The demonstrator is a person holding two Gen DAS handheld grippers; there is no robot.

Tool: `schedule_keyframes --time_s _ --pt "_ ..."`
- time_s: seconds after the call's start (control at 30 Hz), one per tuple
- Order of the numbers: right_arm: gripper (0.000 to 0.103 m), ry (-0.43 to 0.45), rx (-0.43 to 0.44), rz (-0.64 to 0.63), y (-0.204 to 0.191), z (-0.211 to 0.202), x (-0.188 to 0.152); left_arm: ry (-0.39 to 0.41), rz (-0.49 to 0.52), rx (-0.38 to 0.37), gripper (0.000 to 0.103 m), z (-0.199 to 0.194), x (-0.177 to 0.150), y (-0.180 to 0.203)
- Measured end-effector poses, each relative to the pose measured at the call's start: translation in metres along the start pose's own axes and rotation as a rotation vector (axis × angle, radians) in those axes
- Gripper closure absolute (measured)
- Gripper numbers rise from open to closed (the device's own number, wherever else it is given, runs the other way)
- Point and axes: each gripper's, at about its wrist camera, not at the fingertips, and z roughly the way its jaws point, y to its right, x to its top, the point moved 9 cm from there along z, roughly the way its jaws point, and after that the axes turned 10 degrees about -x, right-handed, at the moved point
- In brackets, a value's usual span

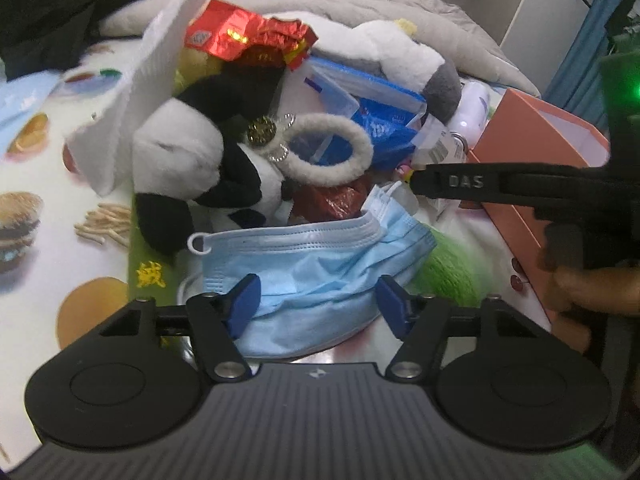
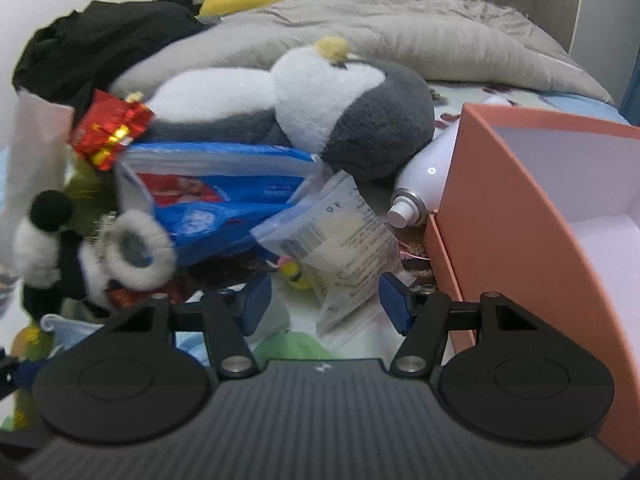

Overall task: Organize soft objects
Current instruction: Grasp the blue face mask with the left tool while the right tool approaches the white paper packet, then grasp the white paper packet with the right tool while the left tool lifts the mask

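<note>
A light blue face mask [image 1: 312,256] lies crumpled on the bed. My left gripper [image 1: 319,302] is low over it, open, with a blue pad on either side of the mask's near part. Behind the mask are a black-and-white panda plush [image 1: 192,160] and a grey furry ring [image 1: 360,140]. My right gripper [image 2: 325,302] is open over a clear plastic packet [image 2: 344,240], whose lower edge reaches between its fingers. A grey-and-white penguin plush [image 2: 340,108] lies further back. One black finger [image 1: 460,182] of the right gripper crosses the left wrist view.
An open orange box [image 2: 520,184] stands at the right, with a white spray bottle [image 2: 424,176] against it. The pile also holds a blue plastic bag [image 2: 224,196], red foil wrappers [image 1: 248,32], white paper [image 1: 148,80] and a green plush [image 1: 452,268]. Grey blanket [image 2: 400,28] and black clothing [image 2: 100,40] lie behind.
</note>
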Motion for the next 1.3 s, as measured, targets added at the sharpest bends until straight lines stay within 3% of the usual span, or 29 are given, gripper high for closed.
schedule_keyframes --time_s 0.17,0.3,0.37,0.6,0.83,1.0,1.2,1.23,1.27,1.3 --pt "0.045 0.003 0.003 0.009 -0.001 0.011 0.001 -0.013 -0.043 -0.022 0.057 0.009 -0.002 -0.001" --pt "0.055 0.015 0.013 0.006 -0.003 0.01 0.002 -0.001 -0.061 -0.03 0.076 0.007 -0.002 0.0" --pt "0.076 0.021 0.012 0.0 -0.003 0.006 0.002 0.008 -0.067 -0.032 0.082 0.004 -0.001 0.001" --pt "0.085 0.02 0.034 -0.014 -0.001 -0.016 -0.005 0.047 -0.089 -0.039 0.093 -0.015 -0.003 0.009" --pt "0.091 0.017 0.051 -0.051 0.002 -0.052 -0.023 0.068 -0.128 -0.023 0.094 -0.044 -0.013 0.013" --pt "0.094 -0.009 0.069 -0.084 0.005 -0.08 -0.046 0.043 -0.158 -0.013 0.093 -0.064 -0.031 0.016" --pt "0.093 -0.068 0.125 -0.127 0.006 -0.107 -0.078 -0.013 -0.103 -0.037 0.091 -0.069 -0.047 0.025" --pt "0.092 -0.069 0.129 -0.137 0.006 -0.11 -0.08 -0.018 -0.083 -0.039 0.088 -0.07 -0.048 0.026" --pt "0.091 -0.071 0.137 -0.151 0.005 -0.113 -0.082 -0.022 -0.066 -0.045 0.074 -0.071 -0.048 0.028" --pt "0.091 -0.072 0.152 -0.159 0.005 -0.115 -0.083 -0.029 -0.045 -0.052 0.052 -0.072 -0.048 0.029"
